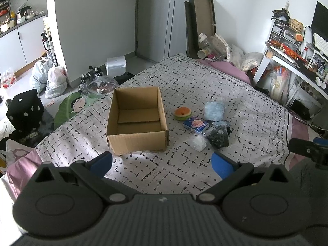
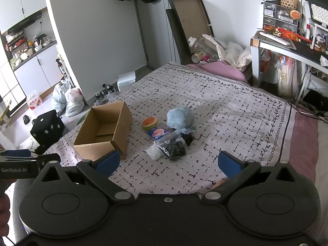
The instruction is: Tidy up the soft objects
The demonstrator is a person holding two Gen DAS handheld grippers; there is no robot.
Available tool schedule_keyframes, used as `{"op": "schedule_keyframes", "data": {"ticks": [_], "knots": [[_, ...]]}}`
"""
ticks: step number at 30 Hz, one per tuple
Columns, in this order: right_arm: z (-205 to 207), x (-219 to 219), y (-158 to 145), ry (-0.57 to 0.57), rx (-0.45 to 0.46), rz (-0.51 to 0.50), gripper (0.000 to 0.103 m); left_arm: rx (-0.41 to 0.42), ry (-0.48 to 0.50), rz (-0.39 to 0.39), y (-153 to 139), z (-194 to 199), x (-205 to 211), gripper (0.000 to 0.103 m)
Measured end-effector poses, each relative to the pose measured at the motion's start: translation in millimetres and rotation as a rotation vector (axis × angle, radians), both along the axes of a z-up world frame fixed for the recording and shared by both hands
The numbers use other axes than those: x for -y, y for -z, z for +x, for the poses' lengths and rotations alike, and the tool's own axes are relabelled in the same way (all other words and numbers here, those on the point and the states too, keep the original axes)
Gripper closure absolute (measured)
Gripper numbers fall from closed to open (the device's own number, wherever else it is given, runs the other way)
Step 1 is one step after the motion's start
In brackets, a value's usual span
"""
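Note:
An open, empty cardboard box stands on the patterned bed cover. To its right lie a burger-shaped squishy toy, a fluffy light-blue plush, a blue tissue pack, a clear bag of dark stuff and a small white bag. My left gripper is open and empty, in front of the box. My right gripper is open and empty, in front of the bags.
The bed cover stretches back to a pink pillow and a pile of bags and bottles. A cluttered desk stands right. A black dotted cube, plastic bags and a white bin lie on the floor left.

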State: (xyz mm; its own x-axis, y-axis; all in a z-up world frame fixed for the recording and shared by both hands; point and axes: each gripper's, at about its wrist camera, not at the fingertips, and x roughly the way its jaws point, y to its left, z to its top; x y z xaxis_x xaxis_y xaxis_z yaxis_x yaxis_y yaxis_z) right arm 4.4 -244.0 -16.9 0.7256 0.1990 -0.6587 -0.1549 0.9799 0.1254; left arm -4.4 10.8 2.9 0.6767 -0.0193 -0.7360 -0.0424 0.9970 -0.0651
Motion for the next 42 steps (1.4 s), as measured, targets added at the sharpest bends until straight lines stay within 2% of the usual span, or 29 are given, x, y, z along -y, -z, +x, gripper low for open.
{"op": "schedule_keyframes", "data": {"ticks": [42], "knots": [[0.9,0.2,1.2,-0.001,-0.005,-0.002,0.0,0.002,0.024,-0.018,-2.3,-0.7,10.3,0.001]]}}
